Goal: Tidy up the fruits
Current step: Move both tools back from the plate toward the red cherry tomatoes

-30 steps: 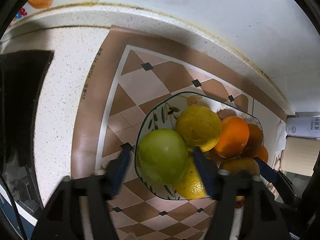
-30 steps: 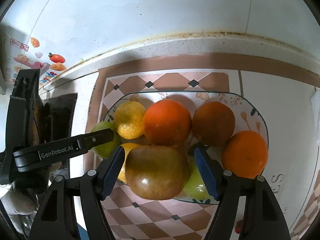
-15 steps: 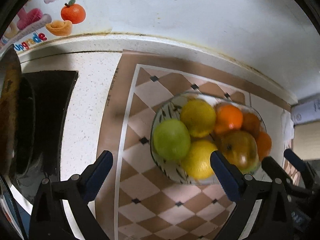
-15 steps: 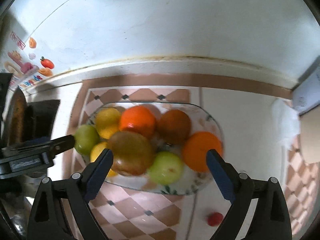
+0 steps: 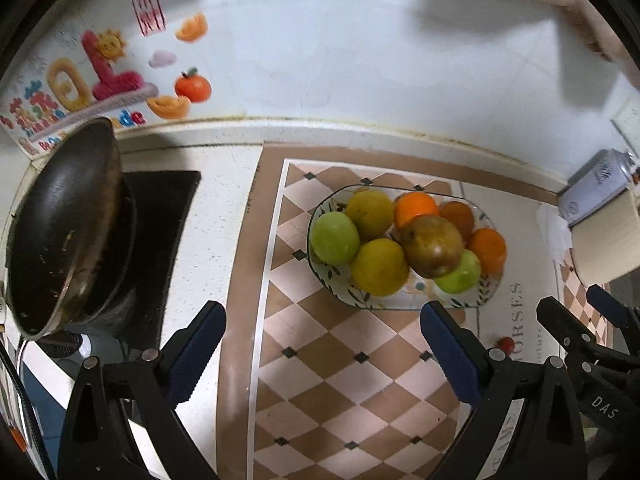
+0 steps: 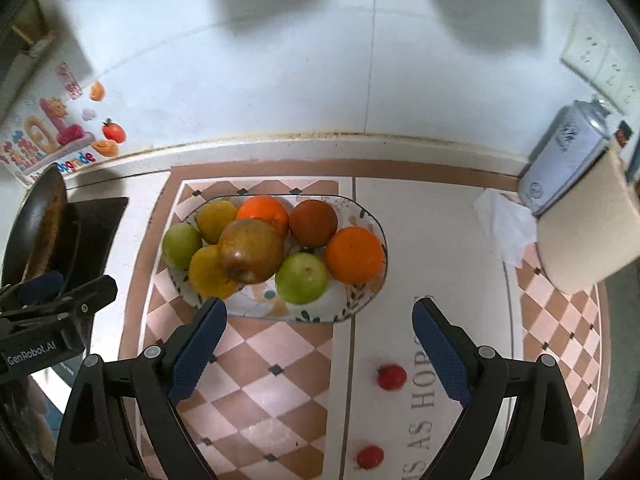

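Fruit fills the patterned bowl [image 6: 362,216] on the bench [image 6: 432,248]: a brownish apple [image 6: 251,250] rests on top among oranges, yellow citrus and two green apples, and two small red fruits [image 6: 391,377] lie loose on the bench nearby. Above and short of the bowl, the left hand-held gripper [image 5: 322,348] and right hand-held gripper [image 6: 320,344] both have their jaws spread wide with nothing between them.

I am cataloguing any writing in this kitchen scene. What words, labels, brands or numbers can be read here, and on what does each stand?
"GenRobot.AI": on the black body of the left gripper, seen from the right wrist.
"DAS": on the black body of the right gripper, cut off.
"10": big figures on the colourful wall sticker; its smaller text is too blurred.
"HORSES": on the white printed mat, partly hidden.
Print on the pale blue spray can: unreadable.
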Action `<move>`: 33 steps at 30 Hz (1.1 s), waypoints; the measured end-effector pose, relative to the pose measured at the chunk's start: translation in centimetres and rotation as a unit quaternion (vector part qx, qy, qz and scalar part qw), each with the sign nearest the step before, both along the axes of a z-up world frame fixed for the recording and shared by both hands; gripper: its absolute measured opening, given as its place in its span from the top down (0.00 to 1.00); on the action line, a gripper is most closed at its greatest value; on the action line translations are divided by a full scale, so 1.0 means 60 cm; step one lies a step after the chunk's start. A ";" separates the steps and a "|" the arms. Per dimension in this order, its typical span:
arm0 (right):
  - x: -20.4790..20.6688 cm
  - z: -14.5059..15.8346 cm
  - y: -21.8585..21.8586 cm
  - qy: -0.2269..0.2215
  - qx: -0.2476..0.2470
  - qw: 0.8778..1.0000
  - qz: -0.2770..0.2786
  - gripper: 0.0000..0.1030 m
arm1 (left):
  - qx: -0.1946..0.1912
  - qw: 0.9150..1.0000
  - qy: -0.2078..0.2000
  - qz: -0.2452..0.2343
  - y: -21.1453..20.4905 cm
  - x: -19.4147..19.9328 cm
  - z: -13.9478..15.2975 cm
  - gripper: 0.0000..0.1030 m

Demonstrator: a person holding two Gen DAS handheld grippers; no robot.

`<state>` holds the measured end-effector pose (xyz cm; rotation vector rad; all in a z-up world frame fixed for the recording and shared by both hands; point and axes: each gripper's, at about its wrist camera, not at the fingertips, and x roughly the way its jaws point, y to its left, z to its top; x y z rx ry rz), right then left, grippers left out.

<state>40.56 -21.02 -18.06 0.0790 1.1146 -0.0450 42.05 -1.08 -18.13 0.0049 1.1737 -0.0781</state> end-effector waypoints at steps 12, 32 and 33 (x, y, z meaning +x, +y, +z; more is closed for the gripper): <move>-0.155 0.110 0.014 -0.063 -0.001 0.998 0.000 0.07 | -0.003 0.996 -0.086 -0.016 0.005 -0.142 0.108 0.03; -0.344 0.238 0.043 -0.144 -0.004 0.990 -0.005 0.07 | -0.003 0.986 -0.165 -0.023 0.015 -0.300 0.201 0.03; -0.348 0.239 0.044 -0.145 -0.006 0.989 -0.004 0.07 | -0.002 0.986 -0.166 -0.022 0.015 -0.302 0.201 0.03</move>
